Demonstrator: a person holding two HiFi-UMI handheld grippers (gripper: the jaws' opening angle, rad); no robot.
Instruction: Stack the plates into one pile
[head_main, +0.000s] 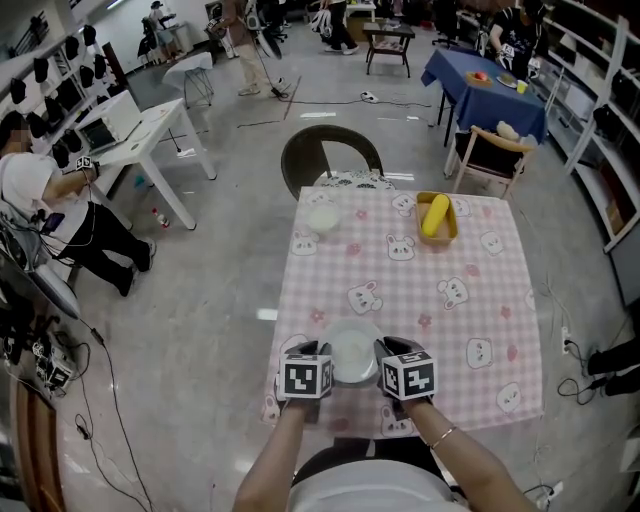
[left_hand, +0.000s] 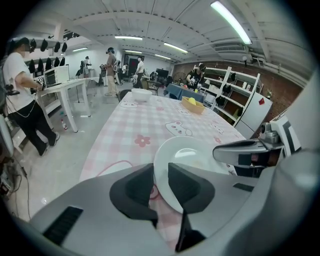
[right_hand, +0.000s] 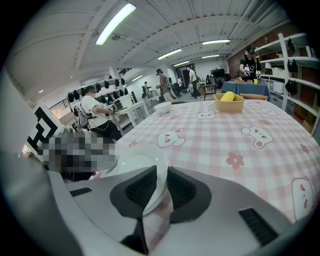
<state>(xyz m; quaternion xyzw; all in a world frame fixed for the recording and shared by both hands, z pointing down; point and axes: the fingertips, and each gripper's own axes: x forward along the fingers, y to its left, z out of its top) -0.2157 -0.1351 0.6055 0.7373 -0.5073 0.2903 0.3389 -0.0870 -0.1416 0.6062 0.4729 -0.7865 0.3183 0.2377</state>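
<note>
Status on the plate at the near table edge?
Left gripper open round white plate, left rim. Right gripper closed on right rim. Plate sits on tablecloth. White bowl, yellow tray far off, clear of it.

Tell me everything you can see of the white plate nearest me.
The plate is round, plain white and glossy, like glazed ceramic, shallow with a raised rim, empty and whole. It sits at the near edge of the pink checked tablecloth. Its rim runs between the jaws of the left gripper on one side and the right gripper on the other; the right jaws sit tight on it, the left looser. Whether it rests on the cloth I cannot tell.
</note>
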